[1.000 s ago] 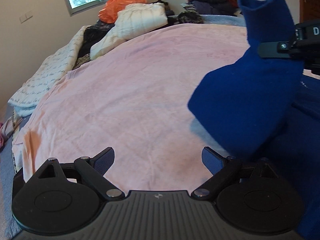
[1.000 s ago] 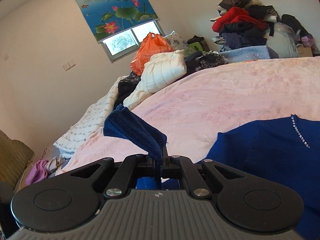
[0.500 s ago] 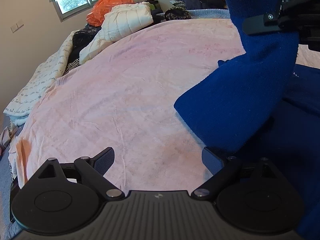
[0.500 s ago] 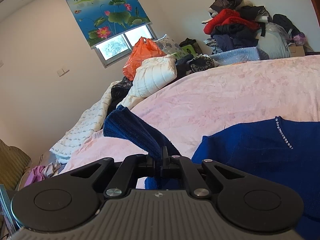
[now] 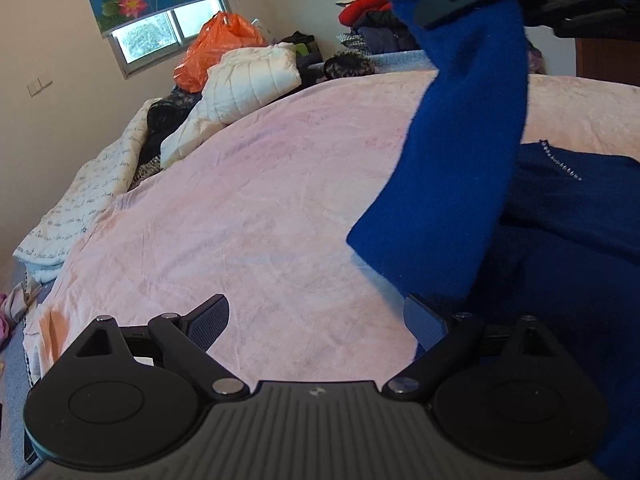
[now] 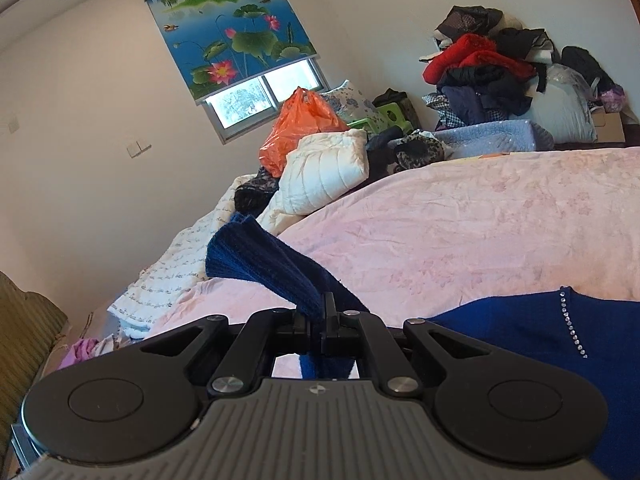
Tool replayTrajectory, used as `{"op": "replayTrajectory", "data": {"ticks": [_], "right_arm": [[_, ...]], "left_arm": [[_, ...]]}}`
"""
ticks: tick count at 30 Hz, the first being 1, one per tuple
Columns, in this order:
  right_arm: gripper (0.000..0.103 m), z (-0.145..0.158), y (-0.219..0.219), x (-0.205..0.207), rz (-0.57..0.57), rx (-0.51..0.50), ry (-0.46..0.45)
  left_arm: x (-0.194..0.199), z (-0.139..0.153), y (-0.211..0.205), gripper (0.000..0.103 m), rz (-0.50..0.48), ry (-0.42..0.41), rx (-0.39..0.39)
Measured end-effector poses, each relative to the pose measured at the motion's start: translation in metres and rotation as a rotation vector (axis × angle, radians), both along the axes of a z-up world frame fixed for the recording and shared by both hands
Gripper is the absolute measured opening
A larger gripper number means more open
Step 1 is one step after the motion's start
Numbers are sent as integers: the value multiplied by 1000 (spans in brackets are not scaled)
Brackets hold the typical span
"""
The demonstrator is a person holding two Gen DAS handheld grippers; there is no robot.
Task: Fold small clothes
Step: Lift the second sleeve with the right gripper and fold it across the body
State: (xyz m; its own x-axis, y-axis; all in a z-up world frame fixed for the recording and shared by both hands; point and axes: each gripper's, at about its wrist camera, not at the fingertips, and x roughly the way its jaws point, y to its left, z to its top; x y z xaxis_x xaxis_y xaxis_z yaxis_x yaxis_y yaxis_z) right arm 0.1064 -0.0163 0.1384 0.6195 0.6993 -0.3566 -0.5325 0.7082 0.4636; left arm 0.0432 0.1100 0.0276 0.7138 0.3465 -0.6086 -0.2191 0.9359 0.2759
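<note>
A blue knit sweater (image 5: 560, 240) lies on the pink bedspread (image 5: 260, 200) at the right, with a line of rhinestones at its neck. My right gripper (image 6: 319, 312) is shut on the sweater's sleeve (image 6: 260, 256) and holds it high; the sleeve (image 5: 452, 152) hangs down from the right gripper's fingers (image 5: 448, 4) at the top of the left wrist view. My left gripper (image 5: 316, 312) is open and empty, low over the bedspread, just left of the hanging sleeve.
A white padded jacket (image 6: 328, 168), an orange plastic bag (image 6: 296, 128) and dark clothes lie at the bed's far side. A heap of clothes (image 6: 488, 68) stands at the back right. A printed quilt (image 5: 80, 196) hangs off the left edge.
My right gripper has lifted the sleeve higher and further over the sweater body. The left gripper has stayed open and tilted upward a little.
</note>
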Motion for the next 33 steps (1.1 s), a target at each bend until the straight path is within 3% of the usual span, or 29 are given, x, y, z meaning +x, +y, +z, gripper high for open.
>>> {"op": "replayTrajectory", "data": {"ticks": [6,9,15,23,33], "right_arm": [[6,30,-5,-5,38,23,-48],[6,41,-15,-7,20,39,-69],[6,50,-43,-8,-53,88,-92],[6,42,-80,2,-173,125,-82],[6,3,-148,10,-351,163,-23]], "left_arm": [[21,-8,-18,95,-33,48,-61],[35,-12,-24,95,16,33,-18],[55,-14,-23,95,78,37,-16],[62,-16,-28,95,72,60,-17],[67,-18,-27,95,80,83,-28]]}}
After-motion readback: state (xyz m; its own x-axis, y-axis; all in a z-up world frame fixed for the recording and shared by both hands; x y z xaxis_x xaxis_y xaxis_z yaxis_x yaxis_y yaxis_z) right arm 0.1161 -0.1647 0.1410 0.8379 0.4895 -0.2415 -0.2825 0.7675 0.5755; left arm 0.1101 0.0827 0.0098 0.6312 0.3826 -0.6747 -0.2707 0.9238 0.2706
